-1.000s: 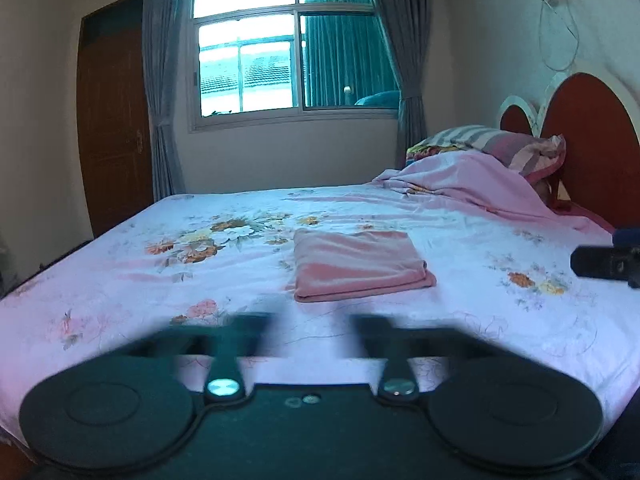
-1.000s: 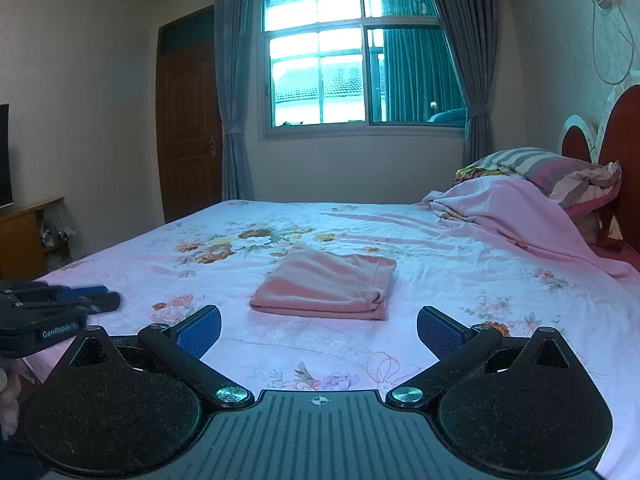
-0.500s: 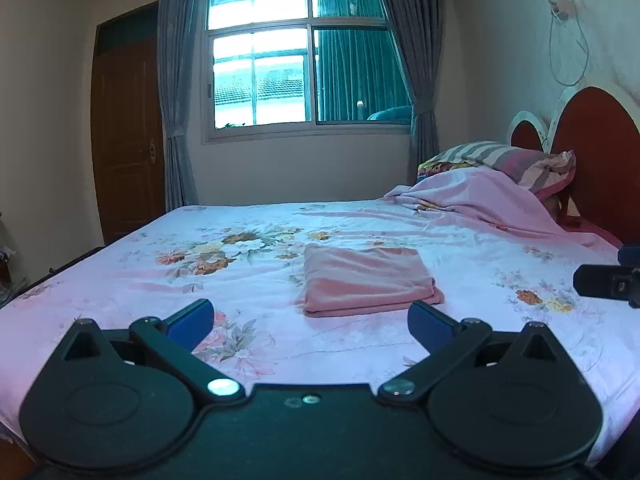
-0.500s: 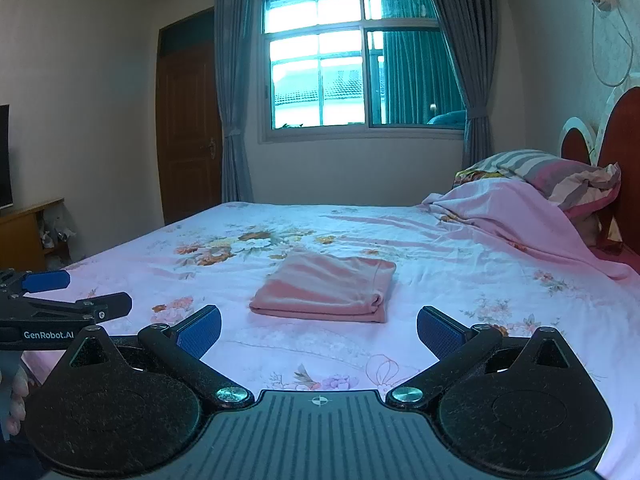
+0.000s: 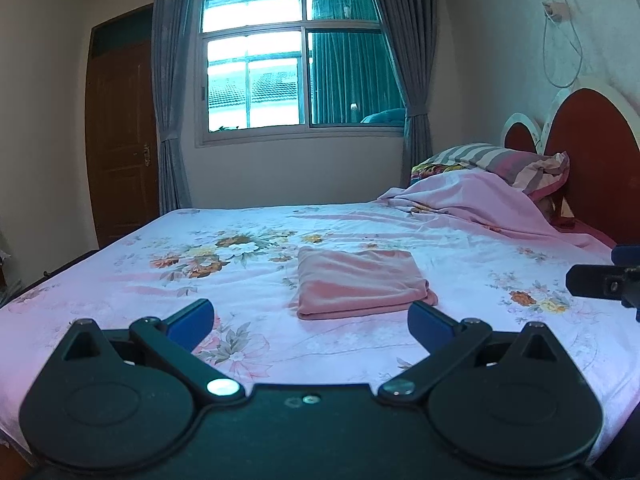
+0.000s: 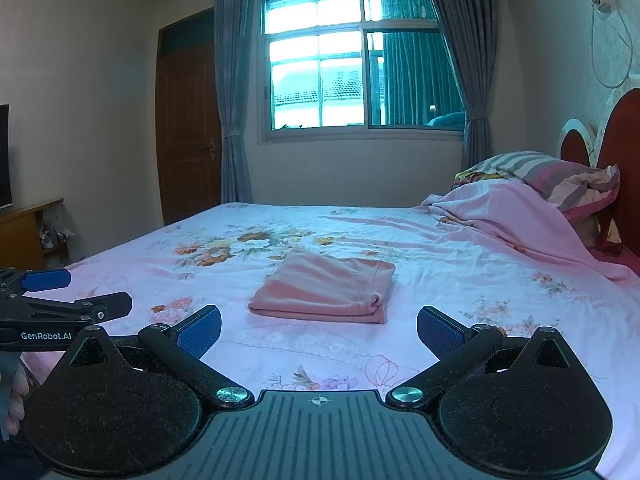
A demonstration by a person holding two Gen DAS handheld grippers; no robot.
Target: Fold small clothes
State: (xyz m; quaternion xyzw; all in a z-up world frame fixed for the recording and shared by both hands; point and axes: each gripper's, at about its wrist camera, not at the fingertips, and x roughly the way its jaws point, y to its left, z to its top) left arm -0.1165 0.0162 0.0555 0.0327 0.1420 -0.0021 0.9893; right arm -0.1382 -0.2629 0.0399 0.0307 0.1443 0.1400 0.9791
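A pink garment [image 5: 360,282] lies folded into a flat rectangle in the middle of the bed, and the right wrist view shows the pink garment [image 6: 326,291] from a little further right. My left gripper [image 5: 310,322] is open and empty, hovering short of the garment's near edge. My right gripper [image 6: 319,330] is open and empty too, back from the cloth. The left gripper [image 6: 60,300] shows from the side at the left edge of the right wrist view, held by a hand [image 6: 16,400].
The bed's floral pink sheet [image 5: 200,280] spreads wide around the garment. A rumpled pink blanket [image 5: 472,200], striped pillows [image 5: 504,160] and a red headboard [image 5: 588,160] are at the right. A wooden door [image 6: 188,132], window and a low cabinet [image 6: 24,232] stand beyond.
The left gripper's fingers spread from nearly shut and blurred to wide open, and it rose and pulled back a little. The right gripper barely moved.
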